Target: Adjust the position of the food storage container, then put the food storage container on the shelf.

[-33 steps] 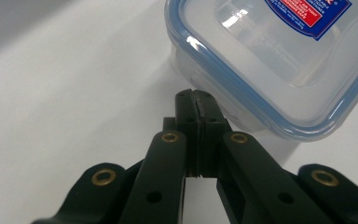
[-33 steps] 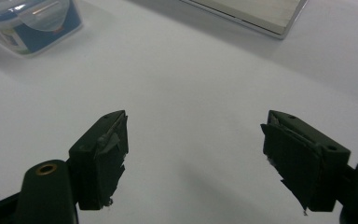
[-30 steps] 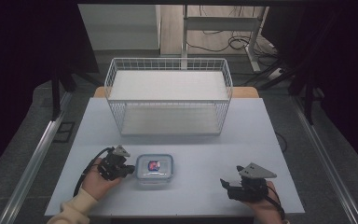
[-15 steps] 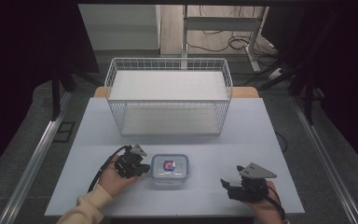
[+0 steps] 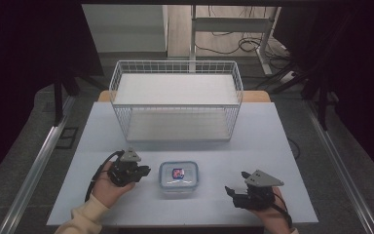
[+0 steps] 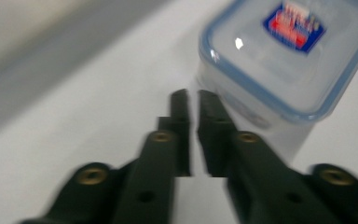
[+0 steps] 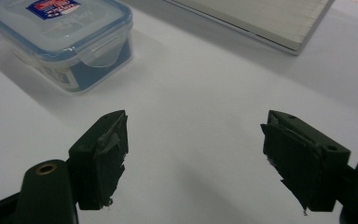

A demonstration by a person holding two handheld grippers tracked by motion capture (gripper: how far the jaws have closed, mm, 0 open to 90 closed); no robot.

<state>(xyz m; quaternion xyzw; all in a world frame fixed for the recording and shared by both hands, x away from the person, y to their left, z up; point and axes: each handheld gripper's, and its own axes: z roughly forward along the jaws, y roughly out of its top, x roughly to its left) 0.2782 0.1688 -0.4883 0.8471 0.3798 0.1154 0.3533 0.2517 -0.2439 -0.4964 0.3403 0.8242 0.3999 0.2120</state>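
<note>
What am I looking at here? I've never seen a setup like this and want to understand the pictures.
A person at a white table holds hand-held tongs in each hand. The high view looks down from above; the other two come from cameras riding on each tool. The left tongs have jaws nearly closed, holding nothing, right beside a small clear lidded box with a blue rim. The right tongs sit open and empty. Behind stands a white wire basket.

A white wire basket (image 5: pixel 175 100) stands on the pale table (image 5: pixel 282 141), well beyond both claws, farther back than the space between them. Cables (image 5: pixel 243 44) lie on the floor behind it.
</note>
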